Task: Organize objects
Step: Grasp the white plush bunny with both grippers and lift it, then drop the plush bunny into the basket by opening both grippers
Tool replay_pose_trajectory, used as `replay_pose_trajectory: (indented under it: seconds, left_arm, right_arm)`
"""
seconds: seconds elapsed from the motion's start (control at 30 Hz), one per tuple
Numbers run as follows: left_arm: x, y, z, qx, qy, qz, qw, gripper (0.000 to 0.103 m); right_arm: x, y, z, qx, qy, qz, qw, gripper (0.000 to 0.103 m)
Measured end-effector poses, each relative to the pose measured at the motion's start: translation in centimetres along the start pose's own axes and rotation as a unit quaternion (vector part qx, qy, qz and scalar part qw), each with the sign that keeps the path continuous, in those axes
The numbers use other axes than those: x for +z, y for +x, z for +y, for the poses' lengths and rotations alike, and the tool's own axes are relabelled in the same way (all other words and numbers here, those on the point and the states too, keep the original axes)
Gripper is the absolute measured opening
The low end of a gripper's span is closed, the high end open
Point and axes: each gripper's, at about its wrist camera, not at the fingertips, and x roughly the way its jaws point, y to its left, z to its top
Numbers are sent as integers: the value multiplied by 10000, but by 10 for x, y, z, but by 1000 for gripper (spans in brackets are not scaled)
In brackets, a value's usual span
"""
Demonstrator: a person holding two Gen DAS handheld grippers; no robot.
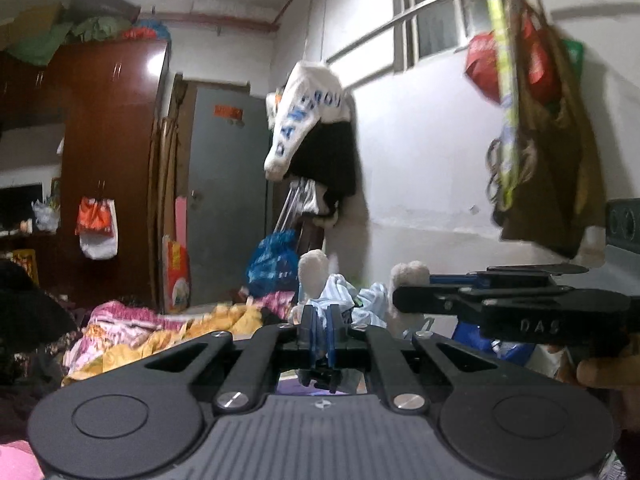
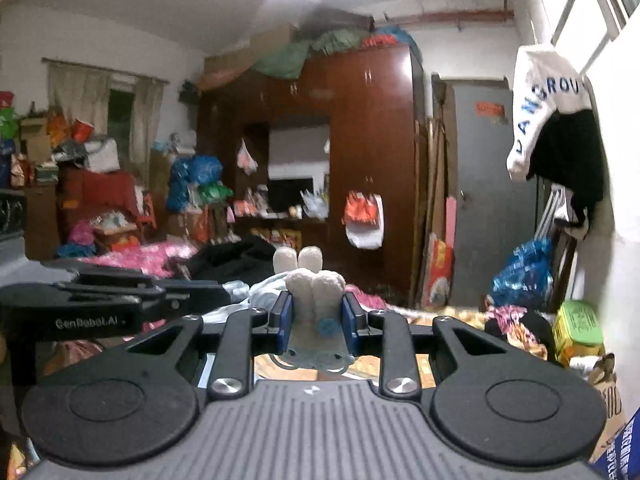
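Observation:
A plush toy with cream fuzzy limbs and light blue clothing is held up in the air between both grippers. My right gripper is shut on its cream body. My left gripper is shut on the toy's light blue cloth; cream limbs stick up beyond it. The right gripper shows in the left wrist view at the right, clamping a cream limb. The left gripper's body shows in the right wrist view at the left.
A bed with pink and yellow bedding lies below. A brown wardrobe and grey door stand behind. Clothes and bags hang on the right wall. A green box sits at the right.

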Motion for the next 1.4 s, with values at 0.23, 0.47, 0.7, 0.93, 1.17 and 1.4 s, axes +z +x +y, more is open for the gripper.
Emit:
replay_pose_trajectory:
  seconds: [0.23,0.47,0.7,0.93,1.17,1.4]
  left_arm:
    - [-23,43,28,121,-131,433,9989,7]
    - [-31,62,39,251,-140,588,9979,7]
    - [-38,50,36,781,132,225,9966,57]
    - [-55,-30,23,827,-19,-168,9964,81]
    - [-110,-56,6,737,-213,615,9952,83]
    - [-121,-20,7,485,-404,1168,9911,83]
  right_arm:
    - [-28,32,-10,8,117,441,9990,28]
    - [-30,40,-10,-113,38,591,9982,28]
    - [-28,27,-10,-371,9,507,9980,87]
    - [-70,-61,-17,-601,262,298,9974,103]
    - [-133,-78,-53,-580,1465,1168,9806,103]
    - [-139,-60,-41,-442,1291,1521,9789,103]
